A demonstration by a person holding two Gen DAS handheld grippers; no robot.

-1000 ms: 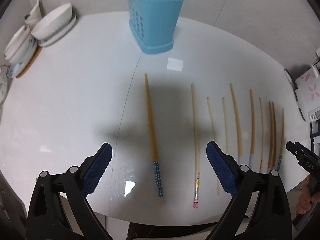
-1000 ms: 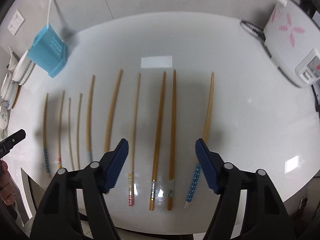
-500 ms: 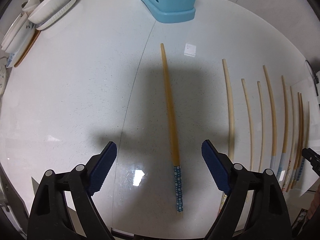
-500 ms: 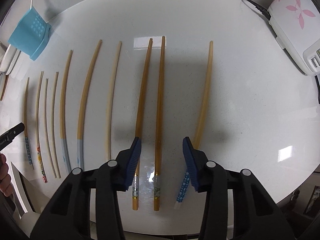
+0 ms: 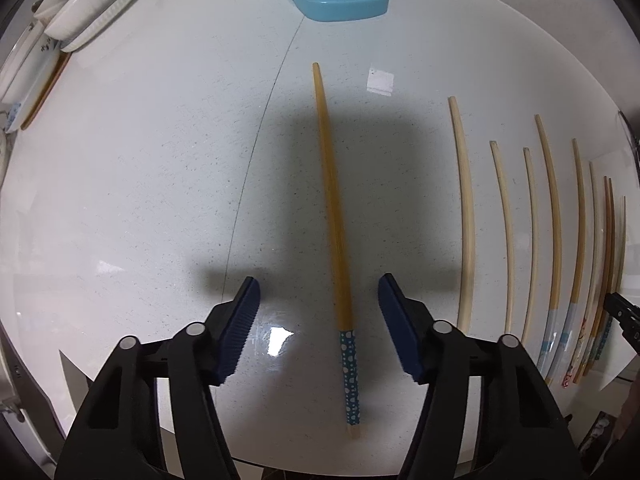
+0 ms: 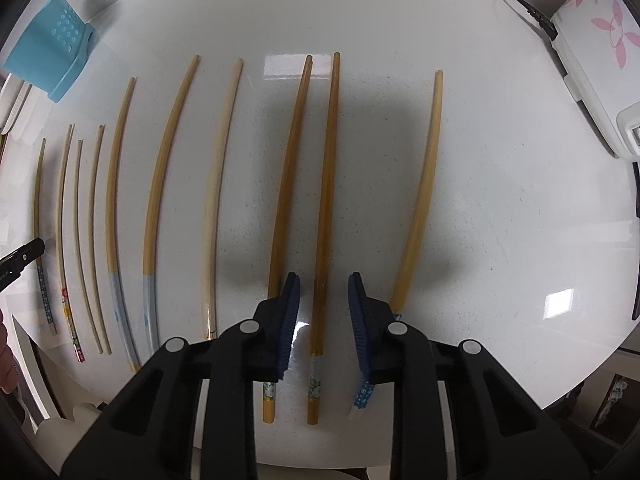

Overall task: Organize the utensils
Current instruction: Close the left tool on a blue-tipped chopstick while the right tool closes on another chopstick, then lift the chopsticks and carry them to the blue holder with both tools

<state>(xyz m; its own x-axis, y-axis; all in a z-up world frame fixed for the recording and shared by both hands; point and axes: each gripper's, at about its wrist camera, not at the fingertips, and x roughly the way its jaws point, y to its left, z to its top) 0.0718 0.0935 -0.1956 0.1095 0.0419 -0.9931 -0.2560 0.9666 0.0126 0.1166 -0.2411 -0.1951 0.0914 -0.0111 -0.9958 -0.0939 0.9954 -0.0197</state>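
Dropped lower than a second before, fingers closing: left gripper (image 5: 319,312) astride the dotted chopstick (image 5: 334,216), right gripper (image 6: 320,304) astride a plain chopstick (image 6: 322,216) on the worktop (image 5: 140,180), neither clamped yet; two pickups looked imminent.

bare table (image 5: 140,200) left, chopstick row (image 5: 532,240) crowding right

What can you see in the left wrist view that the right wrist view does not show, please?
Only the left wrist view shows the left gripper, its jaws closing around the blue-dotted chopstick without touching it, and the white bowls. Only the right wrist view shows the right gripper, jaws closing around a flower-banded chopstick, and the white flowered appliance. Both show the white table, the chopstick row and the blue holder.
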